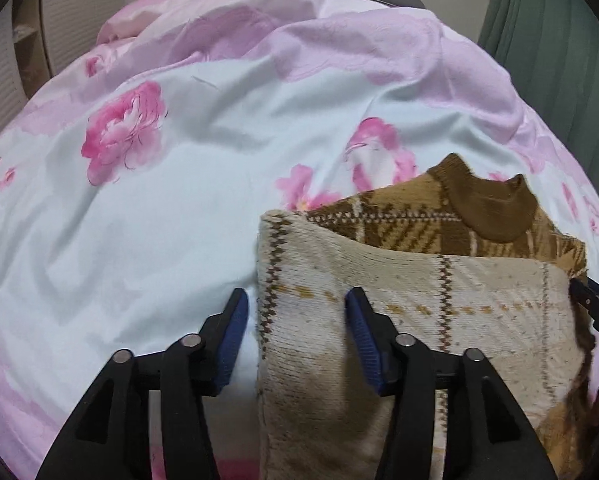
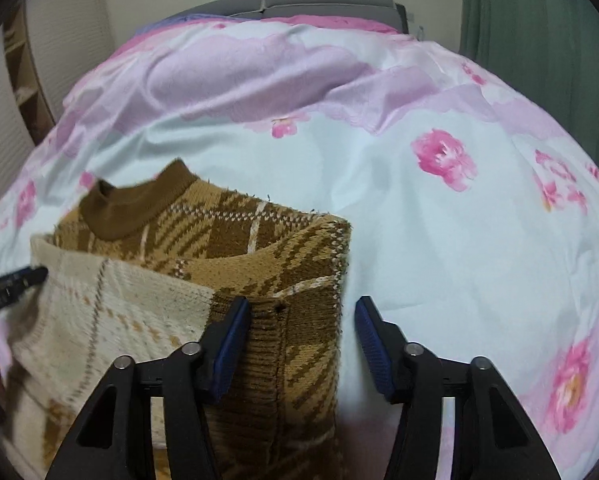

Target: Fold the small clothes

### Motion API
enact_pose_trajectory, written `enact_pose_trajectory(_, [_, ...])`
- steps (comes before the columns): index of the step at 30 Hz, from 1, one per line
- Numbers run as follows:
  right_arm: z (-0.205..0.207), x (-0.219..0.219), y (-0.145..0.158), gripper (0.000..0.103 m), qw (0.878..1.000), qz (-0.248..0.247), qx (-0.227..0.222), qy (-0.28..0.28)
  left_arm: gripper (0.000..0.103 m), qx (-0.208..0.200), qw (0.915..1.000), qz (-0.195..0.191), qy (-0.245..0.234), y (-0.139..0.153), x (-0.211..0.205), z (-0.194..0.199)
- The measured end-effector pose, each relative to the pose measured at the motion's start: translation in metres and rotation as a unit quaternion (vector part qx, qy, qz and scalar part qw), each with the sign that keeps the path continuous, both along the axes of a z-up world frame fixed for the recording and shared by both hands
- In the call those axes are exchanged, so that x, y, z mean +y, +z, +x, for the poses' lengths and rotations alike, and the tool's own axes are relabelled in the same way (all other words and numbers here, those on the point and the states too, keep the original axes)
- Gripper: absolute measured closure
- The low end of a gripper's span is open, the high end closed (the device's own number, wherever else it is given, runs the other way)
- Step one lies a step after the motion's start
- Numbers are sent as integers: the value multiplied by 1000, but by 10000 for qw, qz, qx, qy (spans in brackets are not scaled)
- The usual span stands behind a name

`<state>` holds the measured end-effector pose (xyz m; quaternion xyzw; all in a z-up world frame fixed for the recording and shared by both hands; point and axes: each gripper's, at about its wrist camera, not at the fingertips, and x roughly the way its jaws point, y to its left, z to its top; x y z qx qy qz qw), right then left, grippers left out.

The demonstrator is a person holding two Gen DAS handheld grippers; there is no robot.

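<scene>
A small brown and cream plaid knit sweater [image 1: 419,292] lies on the bed, partly folded, its cream inside facing up and its brown collar [image 1: 491,208] at the far end. My left gripper [image 1: 297,304] is open, its jaws straddling the sweater's left folded edge. In the right wrist view the sweater [image 2: 203,264] lies at lower left with its collar [image 2: 135,208] beyond. My right gripper [image 2: 302,312] is open, straddling the sweater's right edge. Each gripper's tip shows in the other's view: the right one [image 1: 591,304] and the left one [image 2: 15,280].
The floral pink and pale blue bedspread [image 1: 179,200] covers the bed, rumpled at the far side. A green curtain [image 2: 539,32] hangs at the right. A shelf unit [image 1: 27,40] stands at the left wall. A grey headboard [image 2: 331,0] is at the far end.
</scene>
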<state>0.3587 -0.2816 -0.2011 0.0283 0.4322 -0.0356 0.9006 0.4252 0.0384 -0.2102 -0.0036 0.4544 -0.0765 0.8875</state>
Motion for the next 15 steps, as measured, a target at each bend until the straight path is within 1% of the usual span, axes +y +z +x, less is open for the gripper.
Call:
enact_pose_trajectory(1, [0, 2, -3, 60, 9999, -111, -1, -59, 46, -56, 10000, 43, 0, -2, 0, 0])
enact_pose_trajectory(3, [1, -1, -5, 60, 9997, -110, -23, -206, 45, -107, 9999, 59, -6, -4, 1, -1])
enact_pose_trajectory(4, [2, -4, -6, 57, 9996, -49, -27, -273, 45, -103, 9999, 68, -4, -3, 1, -1])
enact_pose_trajectory(5, [1, -7, -5, 51, 9994, -4, -35, -336, 45, -104, 9999, 116, -5, 0, 1, -3])
enact_pose_trajectory(6, [1, -8, -3, 49, 9993, 0, -41, -368, 46, -128, 9997, 205, -31, 5, -2, -7])
enact_pose_trajectory(8, [-6, -9, 6, 49, 9991, 105, -94, -393, 48, -199, 9990, 373, -121, 17, -7, -17])
enact_pose_trajectory(10, [-22, -6, 25, 48, 9989, 34, -309, -351, 48, -327, 9978, 525, -233, 31, -12, -35])
enact_pose_trajectory(11, [-29, -3, 33, 47, 9987, -40, -401, -316, 48, -370, 9975, 540, -267, 36, -11, -42])
enact_pose_trajectory(13, [-53, 2, 51, 46, 9976, -174, -615, -280, 48, -472, 9973, 507, -255, 48, -6, -70])
enact_pose_trajectory(15, [-81, 8, 62, 45, 9968, -169, -740, -247, 48, -539, 9974, 449, -164, 58, -3, -101])
